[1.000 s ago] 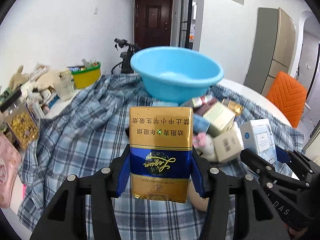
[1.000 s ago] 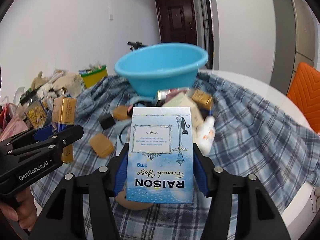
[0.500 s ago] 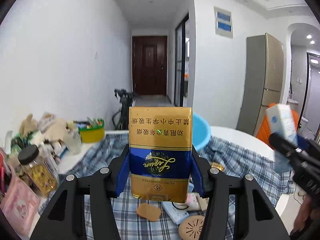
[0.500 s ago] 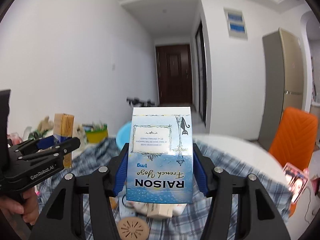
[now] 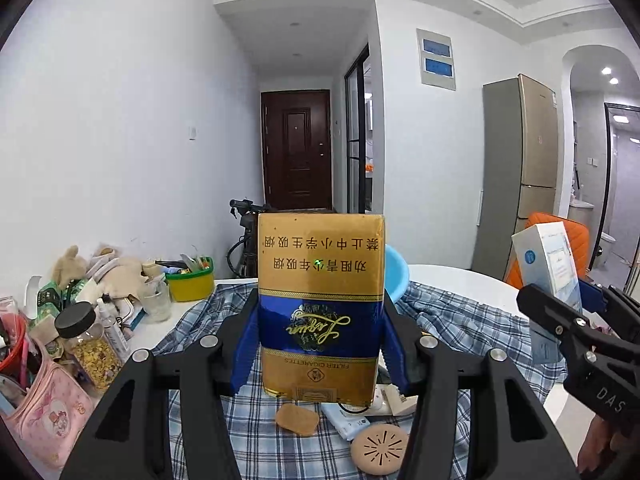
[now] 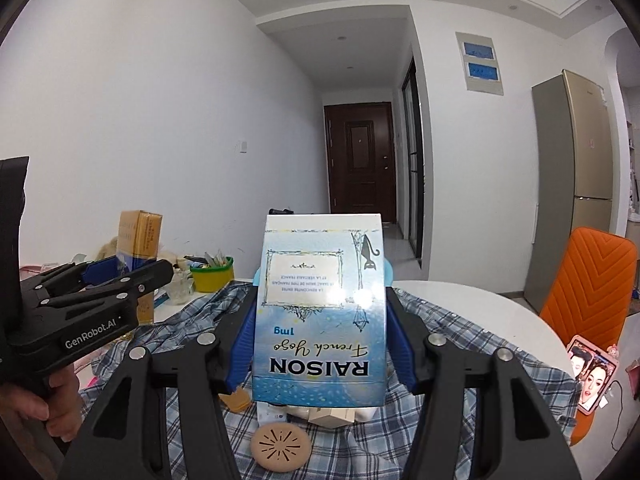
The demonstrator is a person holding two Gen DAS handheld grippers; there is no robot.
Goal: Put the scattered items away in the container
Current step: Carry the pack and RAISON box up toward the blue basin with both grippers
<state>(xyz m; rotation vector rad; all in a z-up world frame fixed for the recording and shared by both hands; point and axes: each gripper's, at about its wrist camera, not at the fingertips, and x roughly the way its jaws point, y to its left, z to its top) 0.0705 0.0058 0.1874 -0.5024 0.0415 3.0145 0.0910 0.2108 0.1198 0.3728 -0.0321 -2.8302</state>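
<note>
My left gripper (image 5: 320, 344) is shut on a gold and blue cigarette box (image 5: 320, 304), held upright and upside down above the table. My right gripper (image 6: 320, 340) is shut on a light blue RAISON box (image 6: 320, 312), also upside down. Each gripper shows in the other's view: the right gripper (image 5: 560, 304) at the right edge with its box (image 5: 548, 264), the left gripper (image 6: 124, 272) at the left with its gold box (image 6: 140, 240). The blue basin (image 5: 396, 272) is mostly hidden behind the gold box. A tan round disc (image 5: 378, 450) and a tan pad (image 5: 297, 419) lie on the plaid cloth (image 5: 460, 320) below.
Clutter lines the left of the table: a black-lidded jar (image 5: 90, 348), a pink bag (image 5: 48, 412), a yellow-green tub (image 5: 190, 282), plush toys. An orange chair (image 6: 592, 292) and a phone on a stand (image 6: 592, 376) are to the right. A fridge (image 5: 520, 160) stands behind.
Both grippers have risen with their boxes and tilted up toward level. The basin dropped from mid-frame to behind the held boxes, and the room's ceiling came into view.
</note>
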